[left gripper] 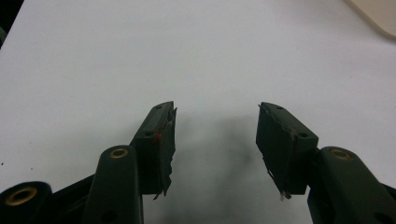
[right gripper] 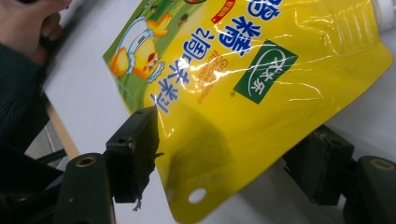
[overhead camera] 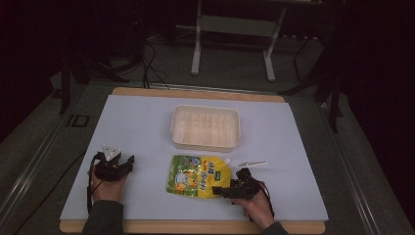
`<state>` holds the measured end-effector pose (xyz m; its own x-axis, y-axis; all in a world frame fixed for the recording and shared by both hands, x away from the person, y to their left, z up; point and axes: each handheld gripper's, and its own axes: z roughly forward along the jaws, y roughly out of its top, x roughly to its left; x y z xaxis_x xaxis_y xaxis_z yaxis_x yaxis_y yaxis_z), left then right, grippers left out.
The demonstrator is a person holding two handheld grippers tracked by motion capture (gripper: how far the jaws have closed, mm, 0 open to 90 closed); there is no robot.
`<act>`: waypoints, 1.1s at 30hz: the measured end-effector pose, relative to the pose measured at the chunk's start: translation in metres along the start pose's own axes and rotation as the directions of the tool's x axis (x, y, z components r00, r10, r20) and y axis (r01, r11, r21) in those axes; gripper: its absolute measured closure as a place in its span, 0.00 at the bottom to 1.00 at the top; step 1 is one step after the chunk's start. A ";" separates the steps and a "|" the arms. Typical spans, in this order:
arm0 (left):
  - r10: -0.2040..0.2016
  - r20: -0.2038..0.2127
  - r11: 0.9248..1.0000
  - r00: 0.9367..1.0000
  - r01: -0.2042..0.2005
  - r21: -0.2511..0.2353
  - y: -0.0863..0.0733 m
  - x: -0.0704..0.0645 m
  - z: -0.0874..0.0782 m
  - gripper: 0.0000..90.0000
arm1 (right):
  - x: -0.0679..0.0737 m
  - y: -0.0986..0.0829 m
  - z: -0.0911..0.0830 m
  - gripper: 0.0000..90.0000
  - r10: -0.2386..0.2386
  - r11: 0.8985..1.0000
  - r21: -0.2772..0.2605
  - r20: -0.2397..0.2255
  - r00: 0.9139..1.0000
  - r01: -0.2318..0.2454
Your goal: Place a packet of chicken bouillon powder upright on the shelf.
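Now right gripper [right gripper: 224,154] jaws wide around yellow pouch [right gripper: 261,88] corner; left gripper [left gripper: 215,140] idle.

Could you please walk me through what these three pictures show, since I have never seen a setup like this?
A person sits at a table covered by a white sheet and holds a hand-operated black two-jaw gripper in each hand; there is no robot arm. The high view looks down from above the person. In it the left gripper rests over bare sheet, and the right gripper reaches the near corner of a flat yellow and green plastic spout pouch with a cartoon chick. Beyond the pouch stands an empty cream rectangular plastic tub.

The other two pictures come from cameras riding on the grippers. The left gripper view shows its jaws wide apart with nothing between them. The right gripper view shows the pouch corner lying between open jaws, one on either side; nothing is gripped yet.
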<state>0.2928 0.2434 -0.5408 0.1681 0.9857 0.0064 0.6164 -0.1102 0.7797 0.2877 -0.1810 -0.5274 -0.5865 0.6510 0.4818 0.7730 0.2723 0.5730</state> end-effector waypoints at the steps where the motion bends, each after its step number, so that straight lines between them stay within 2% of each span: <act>1: 0.000 -0.001 1.000 1.000 0.000 0.000 0.000 0.000 0.000 0.52 | -0.001 0.001 0.001 0.37 0.006 1.000 0.006 -0.003 1.000 -0.006; 3: -0.001 0.000 1.000 1.000 0.001 0.000 0.000 0.000 0.000 0.52 | -0.001 0.005 0.005 0.45 0.011 1.000 0.002 0.003 1.000 -0.011; 6: 0.001 -0.001 1.000 1.000 -0.001 0.000 0.000 0.000 0.000 0.52 | -0.002 0.008 0.009 0.49 0.042 0.999 -0.013 -0.022 0.999 -0.043; 9: -0.002 0.002 1.000 1.000 0.002 -0.002 0.000 0.000 0.000 0.52 | 0.000 0.011 0.013 0.58 0.053 0.998 -0.037 -0.024 0.998 -0.054; 12: -0.002 0.004 1.000 1.000 0.002 -0.001 0.000 0.000 0.000 0.52 | 0.002 0.014 0.010 0.72 0.063 0.996 -0.066 -0.041 0.997 -0.066; 16: 0.000 0.004 1.000 1.000 0.000 -0.001 0.000 0.000 0.000 0.52 | 0.005 0.017 0.001 0.82 0.055 0.993 -0.102 -0.089 0.995 -0.064; 17: 0.000 0.004 1.000 1.000 0.000 -0.001 0.000 0.000 0.000 0.52 | 0.005 0.017 0.001 0.82 0.055 0.993 -0.102 -0.089 0.995 -0.064; 18: -0.002 0.003 1.000 1.000 0.002 -0.004 0.000 0.000 0.000 0.52 | 0.007 0.017 -0.002 0.84 0.048 0.992 -0.108 -0.100 0.994 -0.059; 19: -0.001 0.002 1.000 1.000 0.001 -0.003 0.000 0.000 -0.001 0.52 | 0.011 0.020 -0.007 0.87 0.021 0.991 -0.128 -0.117 0.993 -0.036; 23: 0.000 0.001 1.000 1.000 0.000 -0.002 0.000 0.000 -0.001 0.52 | 0.017 0.023 -0.013 0.91 -0.015 0.989 -0.145 -0.124 0.992 -0.004; 26: 0.000 0.001 1.000 1.000 0.000 -0.002 0.000 0.000 -0.001 0.52 | 0.020 0.028 -0.020 0.97 -0.052 0.986 -0.162 -0.132 0.990 0.030; 30: -0.001 0.002 1.000 1.000 0.001 -0.004 0.000 0.000 -0.001 0.52 | 0.022 0.031 -0.024 0.98 -0.080 0.984 -0.167 -0.132 0.988 0.057; 33: -0.001 0.003 1.000 1.000 0.001 -0.007 0.000 0.000 -0.001 0.52 | 0.028 0.034 -0.027 0.98 -0.120 0.981 -0.170 -0.124 0.985 0.098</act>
<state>0.2922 0.2439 -0.5404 0.1694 0.9855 0.0036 0.6116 -0.1080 0.7837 0.2912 -0.1726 -0.4765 -0.7007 0.5206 0.4879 0.6593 0.2109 0.7217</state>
